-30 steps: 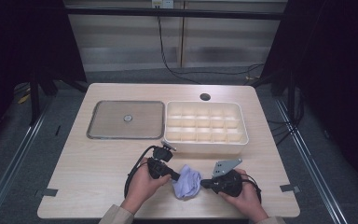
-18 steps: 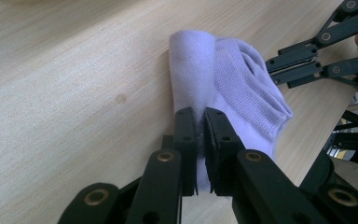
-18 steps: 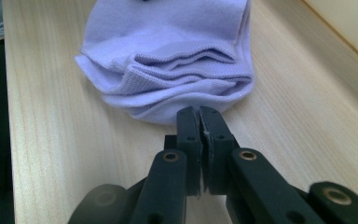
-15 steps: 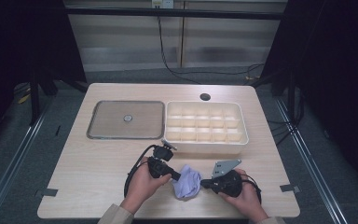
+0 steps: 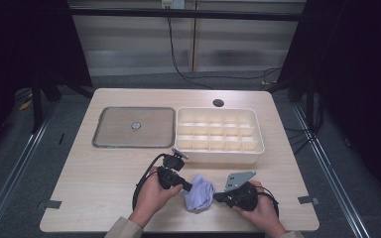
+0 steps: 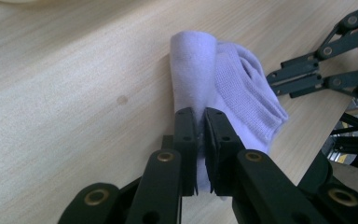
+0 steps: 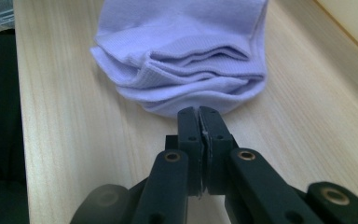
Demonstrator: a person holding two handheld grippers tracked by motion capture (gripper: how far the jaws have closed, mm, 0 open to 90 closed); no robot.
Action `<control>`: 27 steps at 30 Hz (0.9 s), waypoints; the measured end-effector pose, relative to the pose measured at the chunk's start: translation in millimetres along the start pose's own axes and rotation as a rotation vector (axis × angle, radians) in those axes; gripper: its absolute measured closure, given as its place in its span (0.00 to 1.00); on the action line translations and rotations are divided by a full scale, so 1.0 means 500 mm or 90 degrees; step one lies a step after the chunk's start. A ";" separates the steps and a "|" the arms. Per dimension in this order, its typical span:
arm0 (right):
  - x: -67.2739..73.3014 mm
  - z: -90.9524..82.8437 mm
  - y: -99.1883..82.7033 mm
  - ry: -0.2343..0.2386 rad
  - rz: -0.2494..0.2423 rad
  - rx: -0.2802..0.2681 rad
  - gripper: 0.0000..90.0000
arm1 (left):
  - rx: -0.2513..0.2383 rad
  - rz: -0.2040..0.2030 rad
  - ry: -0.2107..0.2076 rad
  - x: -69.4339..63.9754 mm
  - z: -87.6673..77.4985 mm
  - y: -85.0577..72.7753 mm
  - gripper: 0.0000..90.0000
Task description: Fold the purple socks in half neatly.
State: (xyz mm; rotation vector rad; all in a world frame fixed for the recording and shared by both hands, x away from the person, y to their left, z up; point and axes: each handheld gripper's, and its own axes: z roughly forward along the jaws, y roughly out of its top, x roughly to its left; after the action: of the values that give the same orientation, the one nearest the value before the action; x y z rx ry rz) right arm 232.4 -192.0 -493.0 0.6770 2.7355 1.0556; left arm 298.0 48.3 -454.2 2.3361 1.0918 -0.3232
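A lilac sock (image 5: 200, 192) lies bunched up on the wooden table (image 5: 99, 188), near its front edge between the two hands. My left gripper (image 5: 186, 187) reaches it from the left. In the left gripper view its jaws (image 6: 200, 114) are shut on a fold of the sock (image 6: 233, 84), with fabric showing between the pads. My right gripper (image 5: 217, 197) comes in from the right. Its jaws (image 7: 199, 112) are shut, and their tips touch the near edge of the sock (image 7: 186, 51). Whether any fabric is caught between them I cannot tell.
A white box (image 5: 221, 148) with several compartments stands just behind the hands, right of centre. A flat metal tray (image 5: 119, 131) with a small round piece (image 5: 136, 125) lies to its left. A round hole (image 5: 218, 103) is near the table's far edge.
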 end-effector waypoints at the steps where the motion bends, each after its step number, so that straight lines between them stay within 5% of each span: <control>1: 0.000 0.000 0.001 0.000 -0.003 -0.002 0.98 | -0.002 -0.001 0.001 -0.001 0.001 0.000 0.93; 27: 0.011 0.003 0.001 -0.007 0.000 0.003 1.00 | 0.005 0.028 -0.005 -0.049 0.012 0.016 0.94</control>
State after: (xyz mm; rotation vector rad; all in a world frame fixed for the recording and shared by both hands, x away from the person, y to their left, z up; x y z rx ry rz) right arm 228.2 -188.4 -493.6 0.6809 2.7294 1.0437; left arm 288.5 25.0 -445.8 2.3608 1.0353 -0.3198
